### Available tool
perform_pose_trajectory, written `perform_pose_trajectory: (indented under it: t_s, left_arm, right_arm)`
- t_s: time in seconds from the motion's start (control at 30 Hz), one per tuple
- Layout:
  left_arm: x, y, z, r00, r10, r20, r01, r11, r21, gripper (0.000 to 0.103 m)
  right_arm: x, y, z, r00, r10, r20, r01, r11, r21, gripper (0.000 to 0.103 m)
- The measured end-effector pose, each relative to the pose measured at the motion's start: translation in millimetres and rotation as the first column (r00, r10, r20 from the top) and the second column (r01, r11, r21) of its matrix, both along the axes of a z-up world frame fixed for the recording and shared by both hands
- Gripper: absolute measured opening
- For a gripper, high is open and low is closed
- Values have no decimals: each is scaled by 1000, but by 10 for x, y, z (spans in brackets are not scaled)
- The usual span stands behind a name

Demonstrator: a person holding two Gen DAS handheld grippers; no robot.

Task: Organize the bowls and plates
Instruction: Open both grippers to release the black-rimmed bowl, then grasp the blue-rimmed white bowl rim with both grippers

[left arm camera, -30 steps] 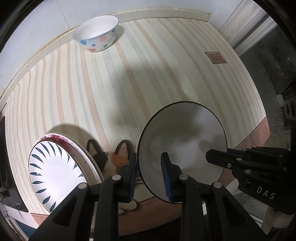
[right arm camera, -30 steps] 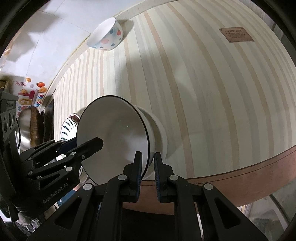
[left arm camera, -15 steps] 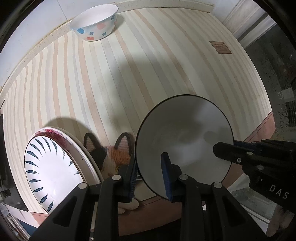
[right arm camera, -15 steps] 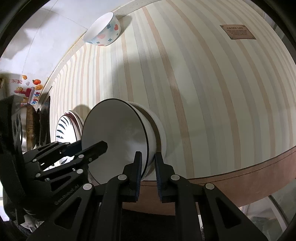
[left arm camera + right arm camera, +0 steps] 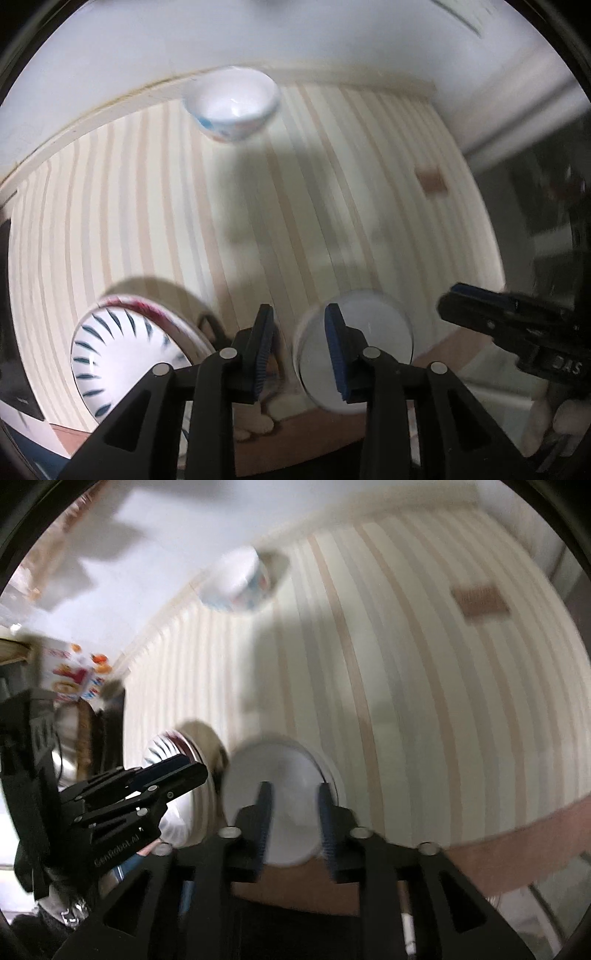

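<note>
A: Left wrist view: have both let go?
B: Yes. The left gripper (image 5: 299,350) and right gripper (image 5: 291,825), clamped on the white bowl (image 5: 369,332) a second ago, are opening and lifting clear, nothing pinched.
A: Where's the bowl?
B: Near desk (image 5: 280,206) edge, beside the leaf plate (image 5: 122,354). The spotted bowl (image 5: 232,107) waits at the far edge.

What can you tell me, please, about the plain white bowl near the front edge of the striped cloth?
The plain white bowl is round, glossy like ceramic, with a thin dark rim line, though blur softens it. It sits upright on the striped cloth near its brown border, beside the leaf-patterned plate. The left gripper and the right gripper hang above it with jaws opening; no pad appears to press on it.
</note>
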State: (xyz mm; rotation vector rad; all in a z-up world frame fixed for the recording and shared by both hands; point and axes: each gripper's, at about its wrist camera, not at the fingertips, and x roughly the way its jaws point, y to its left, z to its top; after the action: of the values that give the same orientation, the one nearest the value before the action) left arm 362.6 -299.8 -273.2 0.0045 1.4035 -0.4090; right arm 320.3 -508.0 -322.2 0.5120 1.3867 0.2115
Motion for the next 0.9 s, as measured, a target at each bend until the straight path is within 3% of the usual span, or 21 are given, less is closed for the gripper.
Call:
perform_pose_trajectory:
  t_s: [0.03, 0.17, 0.4, 0.6, 0.8, 0.83, 0.87, 0.9]
  left_arm:
    - [100, 40, 9, 1000, 24, 1, -24, 1000, 0, 27]
    - [640, 269, 47, 989, 148, 9, -147, 989, -19, 27]
    - [1593, 476, -157, 964, 265, -10, -266, 963, -42, 27]
    - [2131, 418, -564, 961, 270, -61, -270, 963, 9, 27]
    - [2325, 314, -971, 964, 243, -108, -239, 970, 50, 24]
    - [2304, 294, -990, 965, 240, -108, -236, 971, 47, 22]
    - [2297, 285, -1005, 966, 235, -109, -232, 972, 43, 21]
    - [2288, 267, -1008, 967, 232, -108, -229, 973, 39, 16]
  right_arm:
    - [116, -22, 79, 1000, -3, 23, 3, 1000, 13, 45]
    - [609, -36, 209, 998, 5, 66, -7, 1000, 24, 46]
    - [1690, 115, 32, 996, 36, 84, -39, 999, 30, 47]
    - [2568, 316, -393, 997, 62, 49, -63, 998, 12, 47]
    - [3060, 456, -757, 996, 90, -7, -90, 996, -6, 46]
    - [3117, 488, -823, 995, 101, -19, -101, 995, -14, 42]
    - [3154, 497, -874, 994, 108, -28, -109, 994, -22, 29]
    - [3170, 508, -916, 993, 112, -38, -113, 993, -33, 22]
